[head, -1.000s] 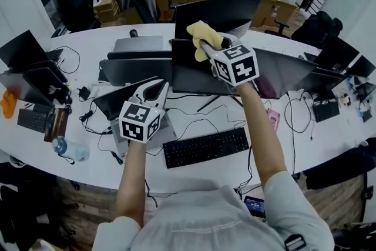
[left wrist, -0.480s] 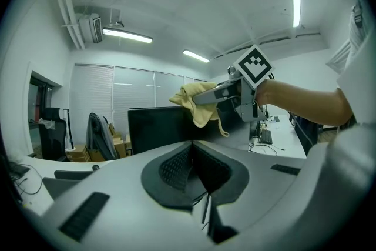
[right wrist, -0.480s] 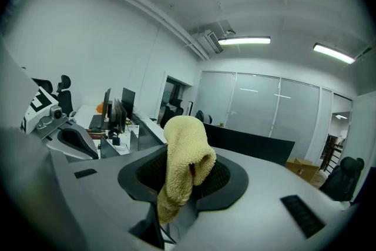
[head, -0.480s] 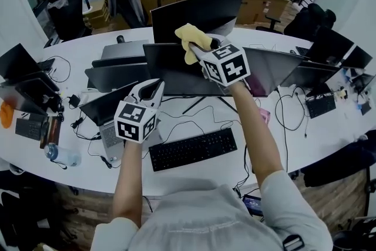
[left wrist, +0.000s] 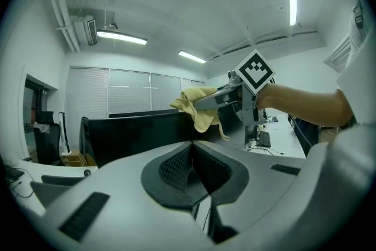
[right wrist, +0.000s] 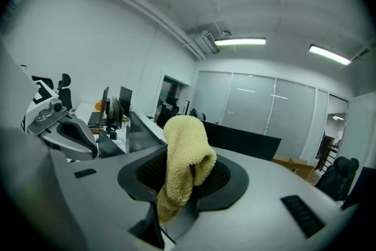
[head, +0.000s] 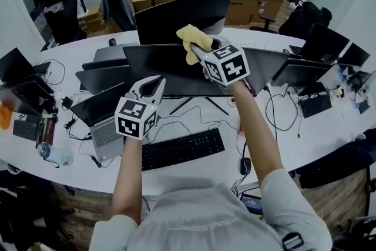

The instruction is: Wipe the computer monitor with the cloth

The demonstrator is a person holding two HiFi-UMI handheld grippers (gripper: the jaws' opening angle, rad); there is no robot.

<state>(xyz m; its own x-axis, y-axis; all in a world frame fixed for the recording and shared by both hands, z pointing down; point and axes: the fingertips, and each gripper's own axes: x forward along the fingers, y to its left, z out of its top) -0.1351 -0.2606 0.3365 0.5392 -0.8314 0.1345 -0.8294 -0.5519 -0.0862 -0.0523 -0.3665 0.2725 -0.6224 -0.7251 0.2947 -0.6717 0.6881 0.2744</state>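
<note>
Although the yellow terry cloth (head: pixel 192 42) sits right at the top edge of the wide black computer monitor (head: pixel 164 70), the head view is too steep to say whether it touches the panel or hangs just off it. The right gripper (head: pixel 202 47) has its jaws closed on one fold of the cloth, and the rest bunches over the tips and trails below. The left gripper (head: pixel 154 83) hovers lower, in front of the screen, with its jaws pressed together on nothing.

Only a small fold is pinched, so as I judge it a firm drag across the screen could pull the cloth free. It could also roll the cloth aside and let the hard jaw tips rub the panel. Pushing high on the monitor could rock it on its thin stand toward the second dark monitor (head: pixel 176 14) behind it.

The right gripper view shows the grip itself, with the fold between the ribbed pads and a loose tail hanging under them, but nothing of the screen to be wiped. The left gripper view gives a side look at the cloth draped from the right gripper's tips above the monitor's dark edge. Only the head view lays out the white desk (head: pixel 305 138), the black keyboard (head: pixel 179 150) and the open grey laptop (head: pixel 103 120) below.
</note>
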